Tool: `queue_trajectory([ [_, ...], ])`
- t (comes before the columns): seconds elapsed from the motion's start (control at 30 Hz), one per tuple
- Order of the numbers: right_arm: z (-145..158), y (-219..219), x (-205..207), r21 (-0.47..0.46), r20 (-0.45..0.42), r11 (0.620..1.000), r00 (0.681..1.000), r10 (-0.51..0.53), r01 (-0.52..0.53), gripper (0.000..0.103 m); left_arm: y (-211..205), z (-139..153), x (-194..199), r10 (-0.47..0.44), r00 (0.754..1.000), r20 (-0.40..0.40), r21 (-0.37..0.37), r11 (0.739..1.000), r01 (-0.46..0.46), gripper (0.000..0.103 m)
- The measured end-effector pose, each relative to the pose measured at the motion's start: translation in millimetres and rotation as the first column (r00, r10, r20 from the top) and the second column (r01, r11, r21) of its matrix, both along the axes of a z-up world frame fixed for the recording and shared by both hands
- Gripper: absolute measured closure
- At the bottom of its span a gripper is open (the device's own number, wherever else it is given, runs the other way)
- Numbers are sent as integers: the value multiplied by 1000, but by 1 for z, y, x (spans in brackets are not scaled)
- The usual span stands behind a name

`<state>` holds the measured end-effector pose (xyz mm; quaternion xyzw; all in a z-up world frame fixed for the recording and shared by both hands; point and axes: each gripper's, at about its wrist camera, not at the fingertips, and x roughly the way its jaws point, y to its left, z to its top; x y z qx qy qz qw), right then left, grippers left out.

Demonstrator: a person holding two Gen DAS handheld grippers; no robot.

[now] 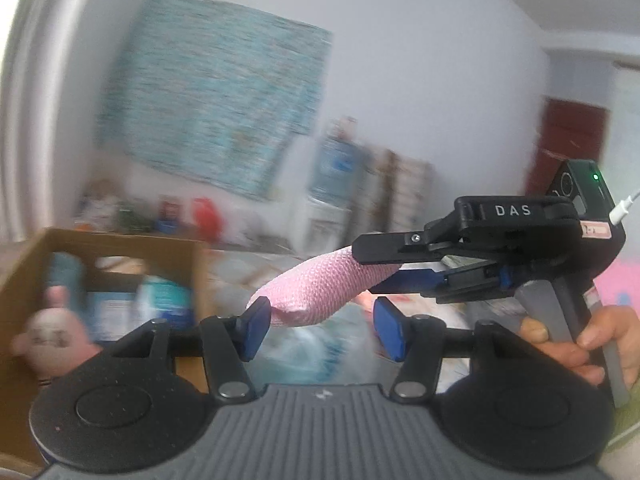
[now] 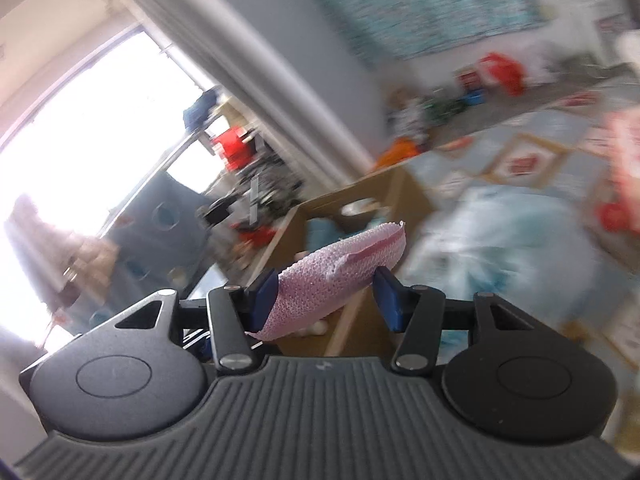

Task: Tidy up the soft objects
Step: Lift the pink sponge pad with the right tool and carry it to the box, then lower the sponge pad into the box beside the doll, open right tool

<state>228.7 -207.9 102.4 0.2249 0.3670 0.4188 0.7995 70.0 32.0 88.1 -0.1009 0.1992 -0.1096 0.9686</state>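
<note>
Sponge [image 1: 320, 292] first: through the left wrist camera, you are seeing a pink mesh sponge hanging in the air, pinched at its far end by your right gripper [image 1: 384, 270], whose handle your hand [image 1: 584, 344] is squeezing. Your left gripper [image 1: 320, 328] is sitting spread wide and grasping nothing; its left pad [image 1: 254, 328] is just beside the sponge's near end, though contact is hard to judge. Off to the left, a cardboard box [image 1: 120, 240] is already holding a plush toy [image 1: 52, 332] and some blurred packets, so part of the sorting looks done.

Through the right wrist camera, your right gripper [image 2: 324, 300] is clamping the sponge [image 2: 336, 276] between its blue pads [image 2: 264, 300], with the box [image 2: 352, 200] lying just beyond and below. The sponge is not in the box yet. What is left, as far as you can judge, is carrying it over the opening and letting go; the blurred heap on the floor may need sorting too.
</note>
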Motion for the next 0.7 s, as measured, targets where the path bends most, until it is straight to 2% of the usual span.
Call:
queue_trajectory([
  [0.2,-11,93,41,24,-88,986,982,168,-167,53,59,-6,1,211,977,-22,-20,977,-211,46],
  [0.37,-26,159,71,-20,-101,971,967,235,-238,53,97,-17,17,308,947,-90,-18,950,-311,45],
  [0.47,-41,190,88,-58,-137,962,957,258,-267,55,111,-30,29,345,928,-139,10,938,-347,45],
  [0.5,-47,201,96,-70,-161,956,949,270,-284,59,114,-36,35,346,924,-163,13,937,-349,45],
  [0.57,-60,221,104,-103,-200,947,939,280,-305,60,122,-45,47,339,913,-228,3,938,-347,45],
  [0.7,-73,248,107,-246,-201,919,944,262,-307,60,132,-59,54,303,902,-308,-42,943,-331,45],
])
